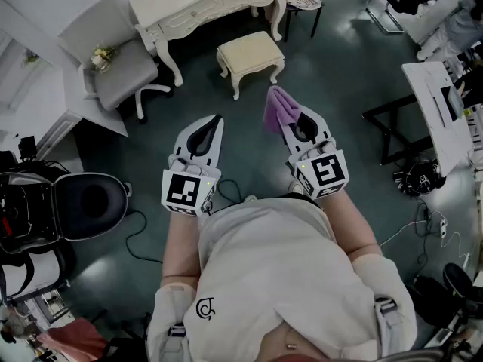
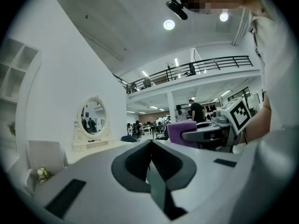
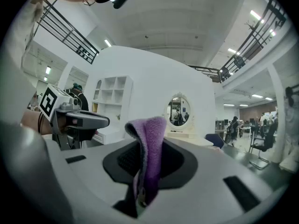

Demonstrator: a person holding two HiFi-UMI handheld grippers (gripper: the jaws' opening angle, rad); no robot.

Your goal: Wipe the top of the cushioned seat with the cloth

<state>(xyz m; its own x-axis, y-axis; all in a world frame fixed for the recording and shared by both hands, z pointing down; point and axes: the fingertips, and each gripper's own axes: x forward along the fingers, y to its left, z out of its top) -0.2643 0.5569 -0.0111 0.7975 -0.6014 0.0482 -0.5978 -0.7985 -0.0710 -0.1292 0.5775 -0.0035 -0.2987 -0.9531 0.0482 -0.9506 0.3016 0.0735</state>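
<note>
- Cloth (image 3: pixel 148 143), purple and fuzzy, is pinched between the jaws of the right gripper (image 1: pixel 293 116). A folded hump of it stands above the jaw tips, and the rest hangs down between them.
- In the head view the cloth sticks out from the tip of that gripper towards the left. It is in the air over the dark floor (image 1: pixel 355 81).
- The left gripper (image 2: pixel 152 164) has its jaws closed together, and its own view shows nothing between them.
- Both grippers are held out in front of the person (image 1: pixel 279 277), side by side and apart from each other, both pointing forward.
- The cushioned seat (image 1: pixel 250 50) is a small cream stool with a padded square top and white curved legs. It stands on the floor ahead of the grippers, well apart from the cloth.
- The seat is just in front of a white dressing table (image 1: pixel 219 6).
- A grey armchair (image 1: pixel 113 62) stands to the left of the table.
- An oval mirror (image 3: pixel 177 110) in an ornate white frame shows in the background of both gripper views.
</note>
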